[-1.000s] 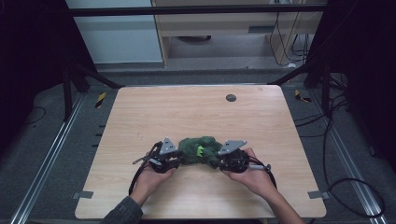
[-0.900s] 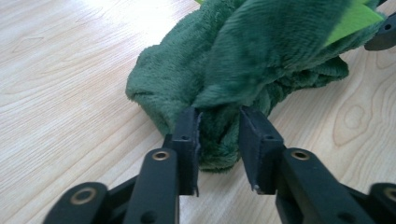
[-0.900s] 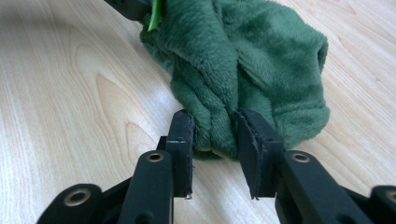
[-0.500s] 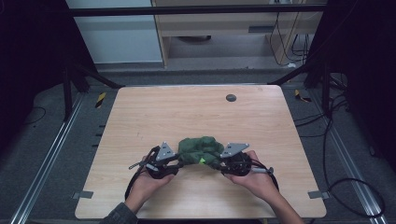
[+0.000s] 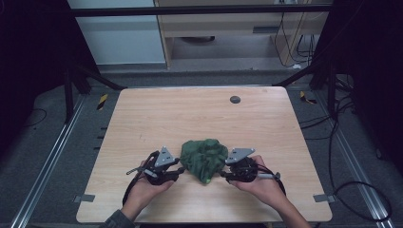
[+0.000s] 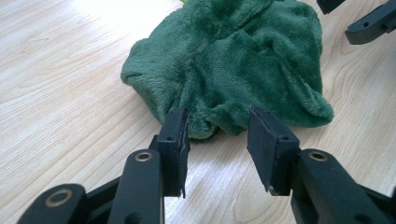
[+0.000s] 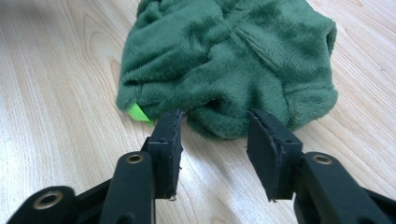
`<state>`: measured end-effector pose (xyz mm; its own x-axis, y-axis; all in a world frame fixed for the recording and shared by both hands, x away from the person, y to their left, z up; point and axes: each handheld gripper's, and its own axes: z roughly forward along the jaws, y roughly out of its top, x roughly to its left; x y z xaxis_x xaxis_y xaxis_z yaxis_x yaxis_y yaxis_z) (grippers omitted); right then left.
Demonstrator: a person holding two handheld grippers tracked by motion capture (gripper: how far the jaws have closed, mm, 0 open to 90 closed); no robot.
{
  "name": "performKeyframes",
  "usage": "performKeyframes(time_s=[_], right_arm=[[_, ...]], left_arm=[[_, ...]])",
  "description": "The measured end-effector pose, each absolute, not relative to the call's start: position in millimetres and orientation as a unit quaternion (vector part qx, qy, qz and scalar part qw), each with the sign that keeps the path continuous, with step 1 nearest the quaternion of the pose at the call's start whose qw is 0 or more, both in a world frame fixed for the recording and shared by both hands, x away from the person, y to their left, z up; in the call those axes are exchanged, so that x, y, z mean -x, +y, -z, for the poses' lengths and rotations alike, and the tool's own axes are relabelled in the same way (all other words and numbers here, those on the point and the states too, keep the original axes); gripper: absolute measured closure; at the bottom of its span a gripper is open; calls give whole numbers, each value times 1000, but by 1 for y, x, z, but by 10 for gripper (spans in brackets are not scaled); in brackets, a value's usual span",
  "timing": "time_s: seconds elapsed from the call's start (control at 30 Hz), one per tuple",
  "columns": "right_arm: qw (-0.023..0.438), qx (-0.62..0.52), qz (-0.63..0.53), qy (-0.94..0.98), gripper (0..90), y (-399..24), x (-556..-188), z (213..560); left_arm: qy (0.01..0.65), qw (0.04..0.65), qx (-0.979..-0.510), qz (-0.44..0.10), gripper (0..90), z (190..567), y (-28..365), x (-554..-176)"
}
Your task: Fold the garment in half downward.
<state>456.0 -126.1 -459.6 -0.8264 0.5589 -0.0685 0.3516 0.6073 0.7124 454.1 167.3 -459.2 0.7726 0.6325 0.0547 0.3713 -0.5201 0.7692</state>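
— Where's the green cloth (image 5: 204, 159)?

— Bunched up low in the middle of the frame, on the wooden table (image 5: 190, 114).

— And the grippers?

— Left gripper (image 5: 178, 169) sits just left of it, jaws just opened, nothing pinched. Right gripper (image 5: 223, 174), just right of it, jaws likewise just parted, fabric free of them

A dark green plush cloth (image 5: 204, 158) lay bunched in a soft, rumpled heap on the wooden table (image 5: 190, 114), near its front edge. Folds and a seam ran across its fuzzy pile, and a bright green tag (image 7: 138, 112) poked out underneath.
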Motion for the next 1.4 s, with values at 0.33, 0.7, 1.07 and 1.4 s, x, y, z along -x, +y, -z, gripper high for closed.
performKeyframes(time_s=[0.33,0.7,1.07,1.4], right_arm=[[152,-266,-360,881,435,-129,-456,457],[157,-279,-359,877,331,-131,-457,457],[156,-298,-354,873,205,-137,-458,456],[159,-321,-354,864,92,-155,-459,457]], left_arm=[[300,389,-854,-171,532,457,171,-456],[307,386,-853,-172,469,456,174,-457],[318,376,-854,-170,339,455,178,-458],[335,366,-852,-168,149,456,185,-458]])
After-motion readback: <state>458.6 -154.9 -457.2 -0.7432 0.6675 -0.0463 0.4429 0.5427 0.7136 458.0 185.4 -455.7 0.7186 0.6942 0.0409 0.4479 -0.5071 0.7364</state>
